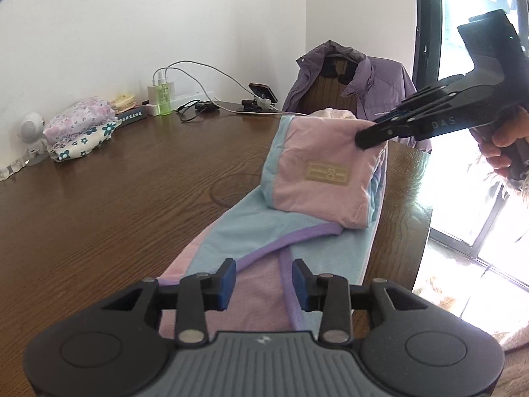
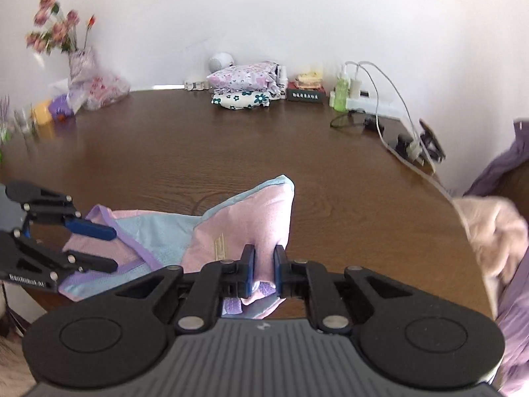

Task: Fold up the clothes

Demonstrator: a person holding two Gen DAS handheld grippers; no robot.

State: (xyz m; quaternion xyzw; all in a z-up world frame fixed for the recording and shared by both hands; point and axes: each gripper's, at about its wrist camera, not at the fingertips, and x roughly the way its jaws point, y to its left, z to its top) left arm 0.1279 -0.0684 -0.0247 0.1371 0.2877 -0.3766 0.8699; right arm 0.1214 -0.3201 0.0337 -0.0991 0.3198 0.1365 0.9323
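Blue-padded fingers of my left gripper stand parted over the near end of the garment, holding nothing; this pink and pale-blue piece with lilac binding lies as a long strip along the table's right-hand edge. My right gripper is closed on a pinch of the pink layer at the far end, which is lifted off the table and doubled back over the blue part, its tan label facing up. I judge the cloth light, soft and limp: it sags between hold points and will crease wherever it is laid, so it is best taken at a bound edge or a corner, where the lilac binding gives some body, rather than mid-panel. It seems unlikely to slip in padded fingers, though a thin pinch may take only one layer. With one end raised, the scene fits a fold in progress. Around the work, a stack of folded floral cloths sits at the far edge, with a green bottle, a white power strip and cables and a phone on a stand towards the far right corner. A purple jacket hangs on a chair beyond the right edge, and flowers stand at the far left. None of these lies on the wide bare middle of the table.
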